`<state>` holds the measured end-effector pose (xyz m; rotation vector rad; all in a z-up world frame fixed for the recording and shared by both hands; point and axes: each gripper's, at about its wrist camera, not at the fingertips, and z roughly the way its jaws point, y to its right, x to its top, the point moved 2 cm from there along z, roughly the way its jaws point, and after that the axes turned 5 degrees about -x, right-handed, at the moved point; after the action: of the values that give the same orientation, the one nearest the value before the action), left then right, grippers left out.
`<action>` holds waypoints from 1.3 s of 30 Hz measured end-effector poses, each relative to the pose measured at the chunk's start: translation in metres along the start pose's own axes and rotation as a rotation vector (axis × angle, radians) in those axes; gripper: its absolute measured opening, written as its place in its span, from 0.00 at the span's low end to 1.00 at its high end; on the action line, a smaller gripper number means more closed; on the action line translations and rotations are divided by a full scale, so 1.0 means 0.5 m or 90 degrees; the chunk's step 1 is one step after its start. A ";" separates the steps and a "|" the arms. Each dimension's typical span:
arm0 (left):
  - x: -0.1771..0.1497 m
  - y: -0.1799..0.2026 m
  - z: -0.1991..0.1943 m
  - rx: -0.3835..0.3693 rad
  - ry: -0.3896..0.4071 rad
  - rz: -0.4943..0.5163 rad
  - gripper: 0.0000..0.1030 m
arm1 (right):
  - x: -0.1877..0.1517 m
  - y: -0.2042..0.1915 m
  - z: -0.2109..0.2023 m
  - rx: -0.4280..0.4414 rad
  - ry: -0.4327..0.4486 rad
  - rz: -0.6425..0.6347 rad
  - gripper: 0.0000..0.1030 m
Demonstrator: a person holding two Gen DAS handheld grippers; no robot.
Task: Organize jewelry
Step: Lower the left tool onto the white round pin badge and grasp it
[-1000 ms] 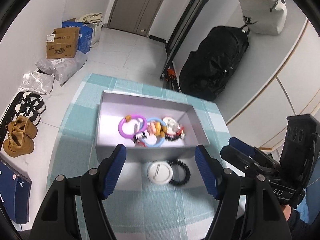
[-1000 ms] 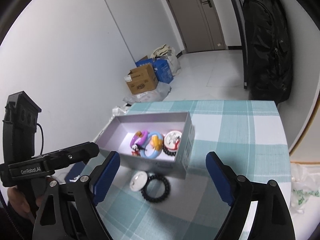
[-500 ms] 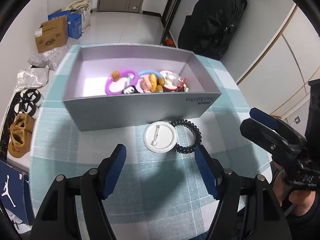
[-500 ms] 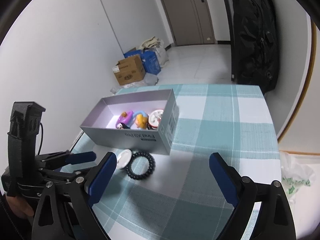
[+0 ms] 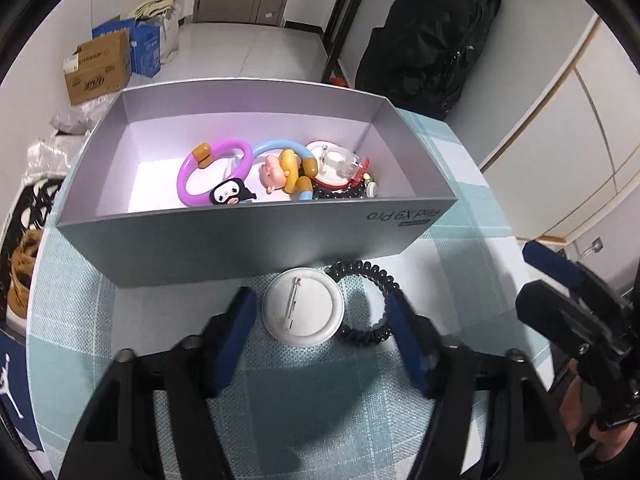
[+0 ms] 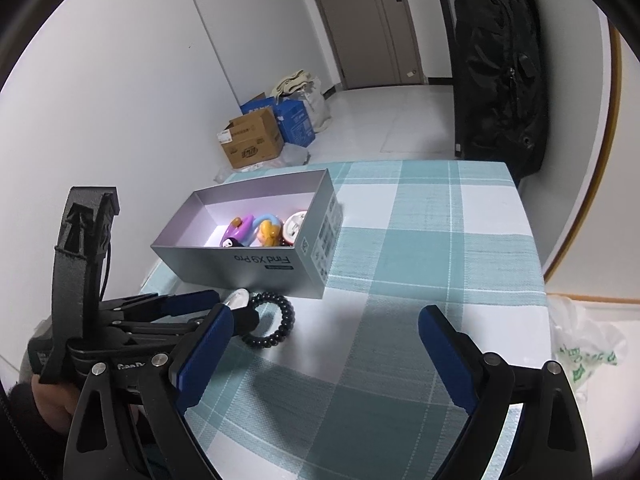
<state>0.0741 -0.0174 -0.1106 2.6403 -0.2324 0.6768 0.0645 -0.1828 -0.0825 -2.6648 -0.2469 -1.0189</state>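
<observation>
A grey box [image 5: 248,240] [image 6: 256,264] stands on the checked tablecloth and holds a purple ring [image 5: 192,176], a blue ring with a figure [image 5: 280,172], a round badge [image 5: 336,164] and black beads. In front of it lie a white pin badge [image 5: 303,311] [image 6: 237,297], back side up, and a black coil hair tie [image 5: 372,300] [image 6: 276,320]. My left gripper [image 5: 320,320] is open, low over the table, its fingers either side of the badge and hair tie. My right gripper [image 6: 324,340] is open and empty, right of the hair tie.
The table's edges [image 6: 528,240] are close on the right and far sides. Beyond are a black backpack [image 6: 500,80], cardboard boxes [image 6: 250,142] on the floor, shoes [image 5: 20,280] at the left and a plastic bag [image 6: 580,348] at the right.
My left gripper has come down and forward until its open fingers straddle the badge and hair tie. My right gripper has drawn back and dropped a little.
</observation>
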 end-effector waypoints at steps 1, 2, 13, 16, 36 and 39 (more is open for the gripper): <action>-0.001 0.003 0.001 0.005 -0.002 0.008 0.42 | 0.000 0.001 0.000 0.000 -0.001 0.001 0.92; -0.001 0.004 0.001 0.013 -0.004 0.015 0.40 | 0.000 0.002 0.001 0.000 -0.001 0.001 0.92; 0.008 0.000 0.004 0.012 -0.005 0.015 0.34 | -0.004 -0.007 0.006 -0.006 -0.008 -0.011 0.92; 0.009 0.001 0.004 -0.001 -0.010 0.011 0.34 | -0.005 -0.002 0.009 -0.008 -0.011 -0.005 0.92; -0.016 -0.005 -0.037 -0.025 -0.007 0.040 0.20 | -0.022 -0.025 0.041 0.013 -0.043 -0.019 0.92; -0.009 -0.010 -0.053 -0.039 0.006 0.027 0.20 | -0.024 -0.039 0.048 0.017 -0.045 -0.031 0.92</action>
<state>0.0604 -0.0013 -0.0934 2.5794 -0.3020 0.6853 0.0658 -0.1574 -0.1037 -2.6863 -0.3397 -0.9304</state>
